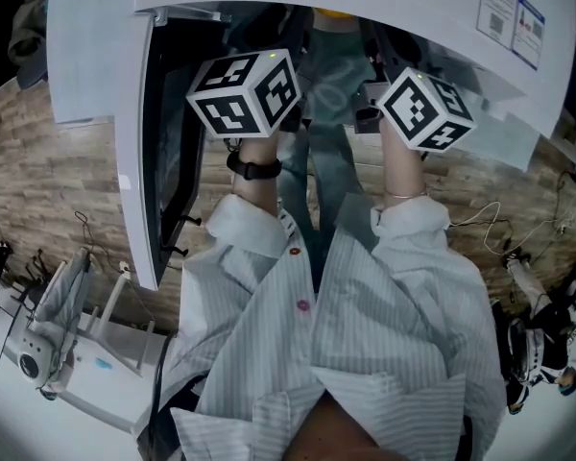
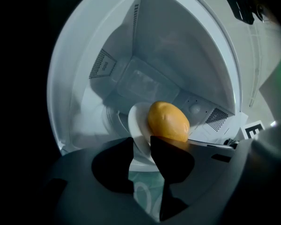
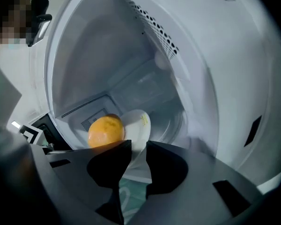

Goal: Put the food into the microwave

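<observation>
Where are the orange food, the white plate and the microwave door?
orange food (image 2: 167,121), left gripper view, middle of its rounded front.
white plate (image 3: 138,124), right gripper view, upper part beside the food.
microwave door (image 1: 178,147), head view, its dark inner window.

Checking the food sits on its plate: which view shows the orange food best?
The left gripper view: the orange food is nearly whole on the plate. The right gripper view shows it smaller, partly behind a jaw. The head view gives only a yellow sliver.
</observation>
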`<action>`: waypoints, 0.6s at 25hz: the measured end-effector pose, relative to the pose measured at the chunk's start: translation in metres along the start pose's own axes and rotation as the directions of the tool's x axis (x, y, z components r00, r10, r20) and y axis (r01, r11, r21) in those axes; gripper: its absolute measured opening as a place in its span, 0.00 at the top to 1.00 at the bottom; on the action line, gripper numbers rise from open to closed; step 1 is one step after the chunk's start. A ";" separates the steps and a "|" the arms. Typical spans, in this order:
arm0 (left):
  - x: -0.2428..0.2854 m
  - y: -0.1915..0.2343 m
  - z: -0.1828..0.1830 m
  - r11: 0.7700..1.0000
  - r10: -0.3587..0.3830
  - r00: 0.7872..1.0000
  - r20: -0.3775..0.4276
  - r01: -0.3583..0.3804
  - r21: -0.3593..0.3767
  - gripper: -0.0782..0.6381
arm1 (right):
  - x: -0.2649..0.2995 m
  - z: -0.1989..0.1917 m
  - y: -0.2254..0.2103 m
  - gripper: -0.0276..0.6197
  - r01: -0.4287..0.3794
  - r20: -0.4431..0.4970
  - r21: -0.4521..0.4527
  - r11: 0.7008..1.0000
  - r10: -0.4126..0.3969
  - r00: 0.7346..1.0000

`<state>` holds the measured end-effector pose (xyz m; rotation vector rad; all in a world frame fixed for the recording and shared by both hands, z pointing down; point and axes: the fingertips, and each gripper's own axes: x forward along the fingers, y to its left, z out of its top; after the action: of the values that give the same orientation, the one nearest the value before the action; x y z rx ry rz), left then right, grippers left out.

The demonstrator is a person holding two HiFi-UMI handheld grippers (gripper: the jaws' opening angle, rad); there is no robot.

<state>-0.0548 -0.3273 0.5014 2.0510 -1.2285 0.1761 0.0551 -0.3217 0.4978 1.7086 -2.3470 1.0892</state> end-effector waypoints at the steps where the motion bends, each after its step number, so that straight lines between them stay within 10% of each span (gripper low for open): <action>1: 0.001 0.000 0.001 1.000 0.008 1.000 -0.004 -0.008 0.021 0.74 | 0.001 0.001 -0.001 0.80 0.003 0.002 -0.003 1.000 -0.003 1.000; 15: 0.010 0.007 0.003 0.971 0.103 0.995 -0.013 -0.098 0.218 0.71 | 0.011 0.002 -0.001 0.78 0.059 0.013 -0.143 0.988 -0.057 0.998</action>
<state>-0.0557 -0.3383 0.5073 2.1654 -1.3495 0.3975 0.0525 -0.3321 0.5010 1.7227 -2.3026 0.8826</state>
